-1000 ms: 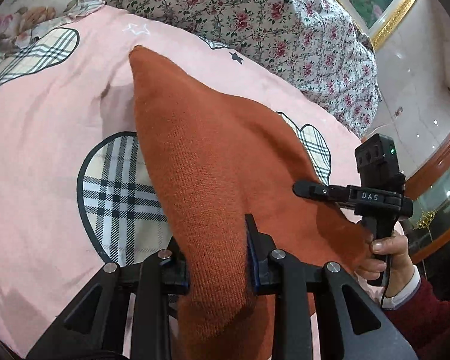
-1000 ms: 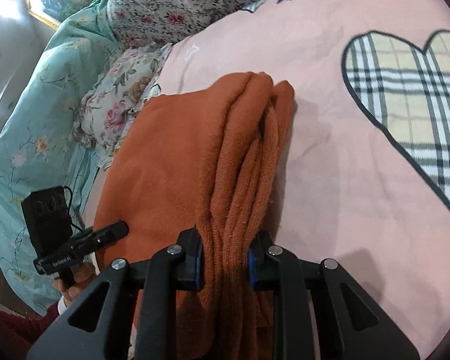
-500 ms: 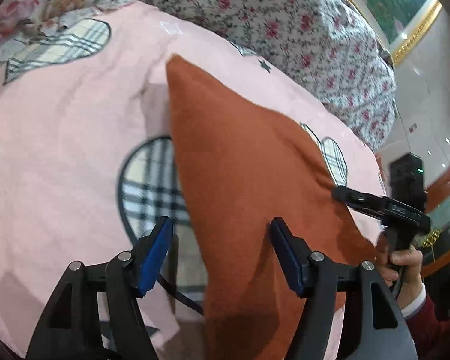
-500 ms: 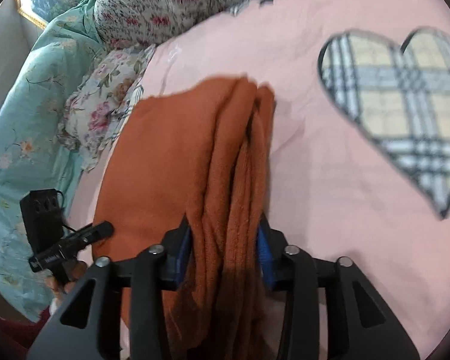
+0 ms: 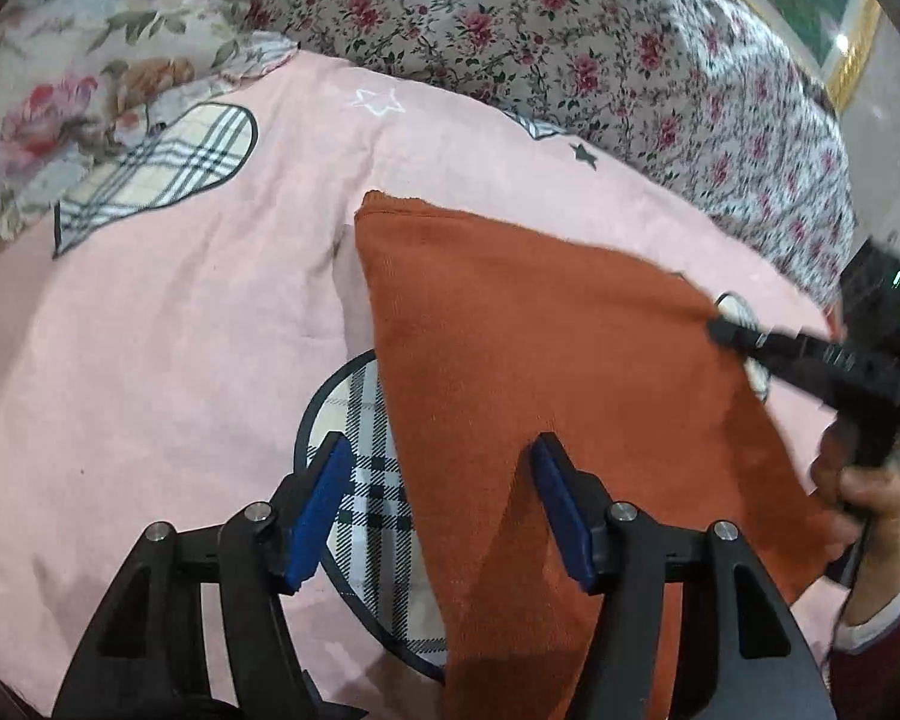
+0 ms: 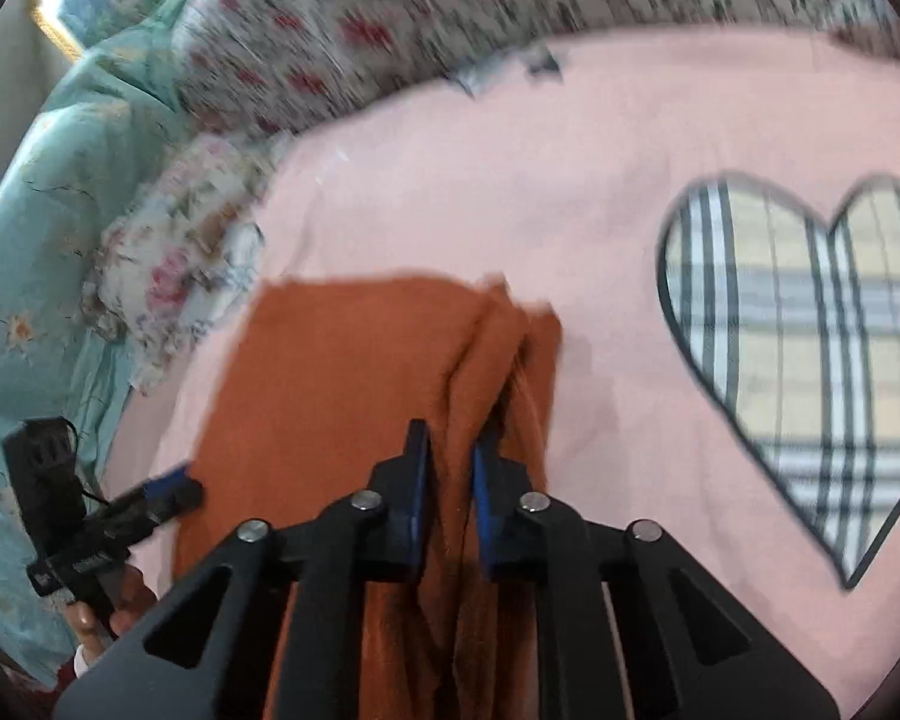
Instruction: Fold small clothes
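Observation:
A rust-orange knitted garment [image 5: 570, 360] lies folded on the pink bedspread [image 5: 180, 330]. My left gripper [image 5: 438, 504] stands wide over its near left edge. Its jaws are closing, and the blue pads [image 5: 318, 504] are clear of the cloth. In the right wrist view the garment [image 6: 342, 372] bunches into ridges along its right side. My right gripper [image 6: 453, 480] is closing narrowly, its pads pinching one of those ridges. The right gripper [image 5: 726, 333] also shows at the garment's far right corner, held by a hand [image 5: 858, 492]. The left gripper [image 6: 174, 489] appears at the lower left.
The bedspread carries plaid heart patches [image 6: 810, 330]. A rose-print quilt [image 5: 570, 30] is heaped along the far side. A floral pillow [image 6: 174, 264] and teal bedding [image 6: 30, 240] lie to the left. A gold picture frame [image 5: 852, 42] hangs beyond the bed.
The left gripper let go of the garment and opened wide. The right jaws loosened, then closed on a thinner fold. Both grippers rose, and the garment now lies flatter.

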Demonstrator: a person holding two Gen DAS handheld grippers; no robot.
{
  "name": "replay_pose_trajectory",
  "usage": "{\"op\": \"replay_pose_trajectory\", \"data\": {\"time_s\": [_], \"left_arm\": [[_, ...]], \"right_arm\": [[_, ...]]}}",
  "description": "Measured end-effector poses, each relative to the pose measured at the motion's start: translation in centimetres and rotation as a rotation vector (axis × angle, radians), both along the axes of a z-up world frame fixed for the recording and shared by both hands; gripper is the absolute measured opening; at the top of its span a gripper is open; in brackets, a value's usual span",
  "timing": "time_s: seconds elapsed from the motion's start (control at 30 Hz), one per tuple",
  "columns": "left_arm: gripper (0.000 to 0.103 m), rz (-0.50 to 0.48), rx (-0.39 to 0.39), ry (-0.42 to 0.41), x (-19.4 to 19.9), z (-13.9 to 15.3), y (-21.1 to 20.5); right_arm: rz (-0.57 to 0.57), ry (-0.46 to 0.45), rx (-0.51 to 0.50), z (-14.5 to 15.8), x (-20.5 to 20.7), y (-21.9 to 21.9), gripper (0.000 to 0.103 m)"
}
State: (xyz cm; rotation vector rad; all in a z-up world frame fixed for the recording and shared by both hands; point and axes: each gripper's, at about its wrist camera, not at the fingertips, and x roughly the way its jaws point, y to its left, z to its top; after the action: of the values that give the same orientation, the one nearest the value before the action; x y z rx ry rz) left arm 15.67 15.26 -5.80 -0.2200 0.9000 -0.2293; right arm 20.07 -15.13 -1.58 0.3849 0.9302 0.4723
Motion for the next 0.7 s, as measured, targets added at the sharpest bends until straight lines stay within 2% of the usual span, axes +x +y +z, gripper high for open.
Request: {"op": "replay_pose_trajectory", "data": {"time_s": [0.07,0.17,0.2,0.37,0.4,0.53,0.7], "left_arm": [[0.062,-0.007,0.058,0.014,0.3,-0.7,-0.9],[0.062,-0.012,0.102,0.011,0.1,-1.1,-1.8],[0.062,-0.015,0.108,0.008,-0.2,-0.9,-1.9],[0.062,-0.071,0.090,-0.042,-4.1,0.9,-1.5],[0.063,-0.085,0.088,-0.061,-5.3,1.3,-1.3],[0.065,-0.143,0.069,-0.097,-11.0,1.5,-1.0],[0.067,-0.200,0.074,-0.076,-14.9,-0.4,-2.0]], "right_arm": [[-0.017,0.003,-0.010,-0.3,0.3,-0.4,0.012],[-0.016,0.078,-0.082,-3.3,0.9,0.0,0.012],[-0.009,0.078,-0.085,-3.8,0.8,0.1,0.012],[-0.030,0.045,-0.039,-1.2,-1.7,-1.1,0.017],[-0.018,0.031,-0.029,-0.5,-2.9,-1.5,0.021],[0.014,0.003,-0.008,0.9,-8.4,-2.1,0.052],[0.047,0.061,-0.003,-1.2,-14.4,-2.0,0.053]]}}
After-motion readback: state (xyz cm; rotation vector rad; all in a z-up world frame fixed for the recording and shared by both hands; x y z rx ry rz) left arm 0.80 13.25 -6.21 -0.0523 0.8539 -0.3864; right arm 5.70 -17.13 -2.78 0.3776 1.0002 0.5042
